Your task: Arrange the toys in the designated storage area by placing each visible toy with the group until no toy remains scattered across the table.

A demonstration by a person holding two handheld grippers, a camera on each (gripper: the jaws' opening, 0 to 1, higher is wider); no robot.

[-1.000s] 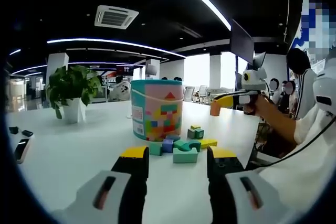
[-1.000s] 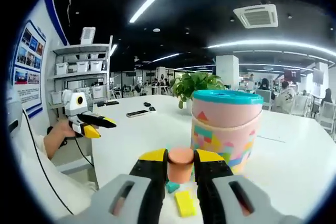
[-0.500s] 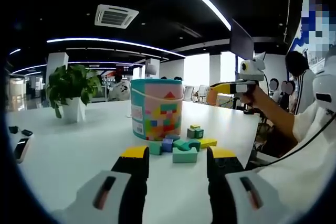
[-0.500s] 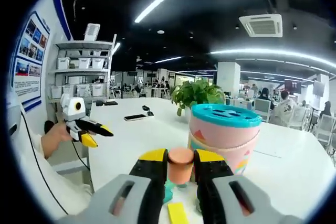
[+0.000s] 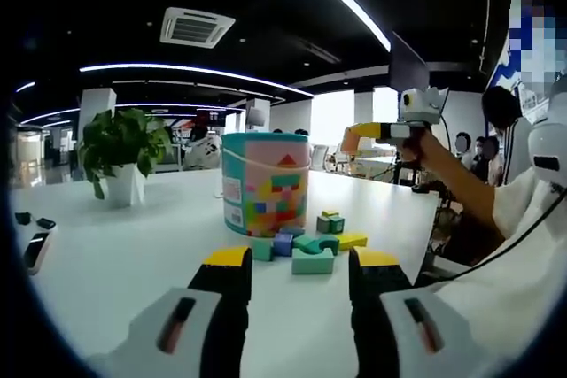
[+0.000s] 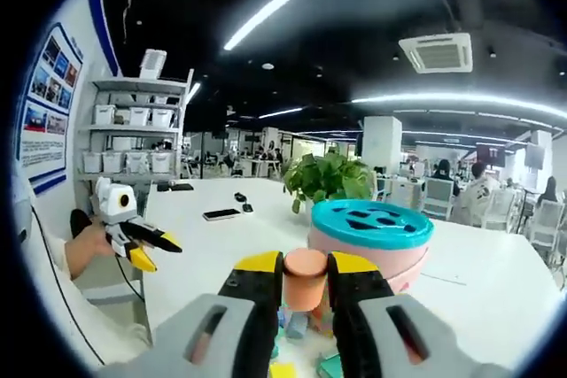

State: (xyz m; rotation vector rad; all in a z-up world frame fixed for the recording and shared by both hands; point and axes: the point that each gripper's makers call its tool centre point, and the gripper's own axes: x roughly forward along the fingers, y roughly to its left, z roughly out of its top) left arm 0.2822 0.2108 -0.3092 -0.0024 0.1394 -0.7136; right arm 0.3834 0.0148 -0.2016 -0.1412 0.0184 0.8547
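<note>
A pink toy bucket with a teal shape-sorter lid stands on the white table. Several coloured blocks lie at its foot, on the near side in the left gripper view. My right gripper is shut on an orange cylinder block, held in the air near the bucket's lid, a little to its left in the right gripper view. The right gripper also appears high at the right of the left gripper view. My left gripper is open and holds nothing, low over the table before the blocks.
A potted plant stands at the far left of the table. Phones lie near the left edge. A person's hand and white sleeve are at the right. Shelves with bins line the wall.
My right gripper has risen with the orange cylinder, so the bucket's lid now sits lower in its view. The left gripper has stayed put.
</note>
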